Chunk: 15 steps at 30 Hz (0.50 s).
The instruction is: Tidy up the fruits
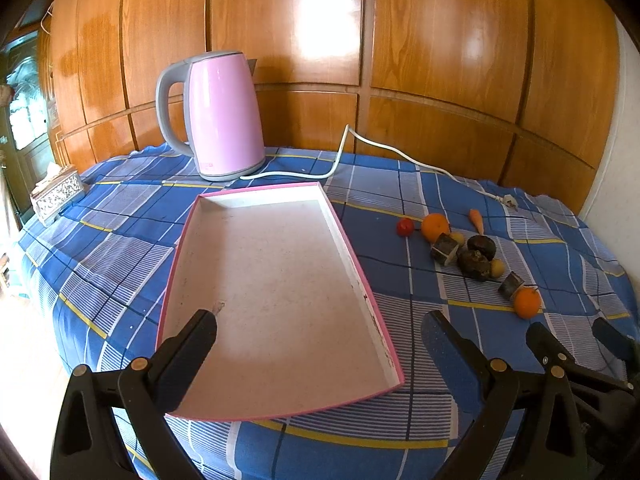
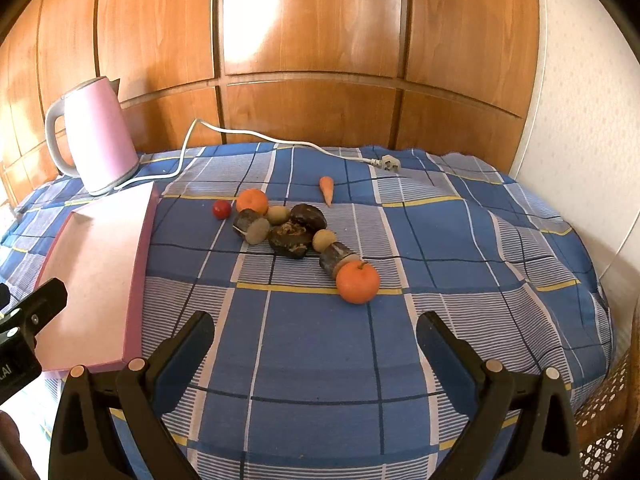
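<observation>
Both claws are seen held wide apart, nothing gripped in either. The left claw [image 1: 320, 336] is poised over the near end of the pink tray [image 1: 384, 320], which lies bare on the checked cloth of the desk [image 1: 400, 280]; one finger is seen above the tray's floor, the other outside its right wall. The right claw [image 2: 316, 336] is held above bare cloth, with the fruit pile straight ahead of it.

Nearest to that right claw, just ahead and slightly to its right, a tangerine [image 2: 357, 282] is found, touching a dark cut cylinder [image 2: 335, 259]. Further ahead, two dark lumpy fruits [image 2: 291, 240], two small tan round ones [image 2: 323, 240] and a second cut piece [image 2: 249, 224] are clustered in contact. Beyond those a second tangerine [image 2: 252, 201] and a small red fruit [image 2: 221, 209] are set to the left, and a little carrot [image 2: 327, 189] lies apart at the back. A pink kettle [image 2: 98, 140] and its white cord [image 2: 280, 142] are kept well behind.

The near tangerine is judged light, round and a bit yielding; it should be taken across its widest middle with modest squeeze, since it may roll on the cloth. The dark lumpy fruits look soft or bruised and could be crushed, so their flanks should be pinched gently. The cut cylinders look firmer and are best held across their curved sides. The small red fruit looks smooth and slippery and may be squirted out if gripped off-centre.
</observation>
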Motion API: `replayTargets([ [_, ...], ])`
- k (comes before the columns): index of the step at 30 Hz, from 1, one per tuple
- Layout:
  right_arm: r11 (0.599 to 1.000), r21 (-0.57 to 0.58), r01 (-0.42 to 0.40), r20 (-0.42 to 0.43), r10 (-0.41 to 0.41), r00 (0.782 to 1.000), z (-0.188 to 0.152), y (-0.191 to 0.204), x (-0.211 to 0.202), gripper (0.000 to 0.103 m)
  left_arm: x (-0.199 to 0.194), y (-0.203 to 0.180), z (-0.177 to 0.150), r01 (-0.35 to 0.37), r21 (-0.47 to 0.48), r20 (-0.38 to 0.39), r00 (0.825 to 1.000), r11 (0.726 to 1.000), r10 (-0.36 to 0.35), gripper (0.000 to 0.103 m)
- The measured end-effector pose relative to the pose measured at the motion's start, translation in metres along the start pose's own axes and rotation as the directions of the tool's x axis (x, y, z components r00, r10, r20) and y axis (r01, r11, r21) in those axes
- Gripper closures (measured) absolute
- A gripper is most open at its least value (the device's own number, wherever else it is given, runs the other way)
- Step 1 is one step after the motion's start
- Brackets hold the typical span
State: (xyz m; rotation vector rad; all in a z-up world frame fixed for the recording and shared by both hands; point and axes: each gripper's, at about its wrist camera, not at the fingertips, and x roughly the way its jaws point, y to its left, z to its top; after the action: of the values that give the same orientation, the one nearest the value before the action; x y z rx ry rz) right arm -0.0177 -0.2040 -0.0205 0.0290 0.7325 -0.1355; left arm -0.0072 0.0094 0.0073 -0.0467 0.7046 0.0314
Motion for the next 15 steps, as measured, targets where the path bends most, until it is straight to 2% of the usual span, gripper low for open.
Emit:
replayTargets([
  [15, 1.000, -0.004, 0.000, 0.021, 0.000, 1.000, 0.0008, 0.0009, -0.0067, 0.000, -0.0078, -0.0026, 0.0008, 0.006, -0.004, 0.016, 1.000, 1.000, -0.006, 0.000],
])
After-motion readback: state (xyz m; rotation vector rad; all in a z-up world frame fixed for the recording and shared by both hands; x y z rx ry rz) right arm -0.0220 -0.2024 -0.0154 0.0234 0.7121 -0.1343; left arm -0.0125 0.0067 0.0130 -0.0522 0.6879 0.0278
